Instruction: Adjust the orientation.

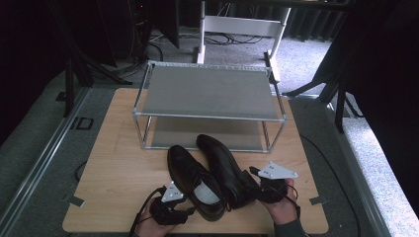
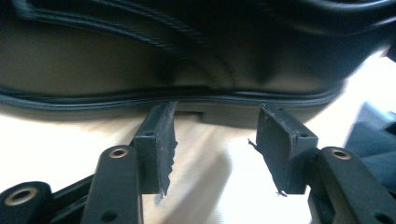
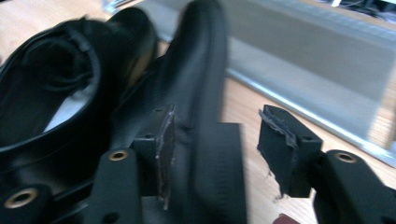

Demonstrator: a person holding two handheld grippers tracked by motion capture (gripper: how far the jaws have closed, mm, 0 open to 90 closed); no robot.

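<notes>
- Two black shoes are lying side by side on the table (image 1: 118, 163), toes pointing toward 12 o'clock at the rack (image 1: 207, 91); both shelves of the rack are standing bare, so the shelving judged to be the aim is not yet done.
- The left shoe (image 1: 192, 180) is sitting upright near the front edge, its opening showing a pale insole.
- The right shoe (image 1: 225, 168) is lying tipped on its side, sole turned toward 3 o'clock, touching the left shoe at the heel end.
- The left gripper (image 1: 185, 211) is waiting at 7 o'clock of the left shoe; in the left gripper view its jaws are standing apart, tips at the sole's edge (image 2: 177, 100), holding nothing.
- The right gripper (image 1: 254, 185) is sitting at the right shoe's heel; in the right gripper view the heel (image 3: 217, 172) is lying between its half-open jaws, one pad (image 3: 166, 144) against the leather, the other apart from it, so no grip is made.
- Room for moving: bare table lies at 9 and 3 o'clock of the shoes; the lower shelf (image 1: 207, 133) is opening just beyond the toes, under a low top shelf and between corner posts.
- Left to do, by judgement: closing on each shoe, righting the tipped one, sliding both in.
</notes>
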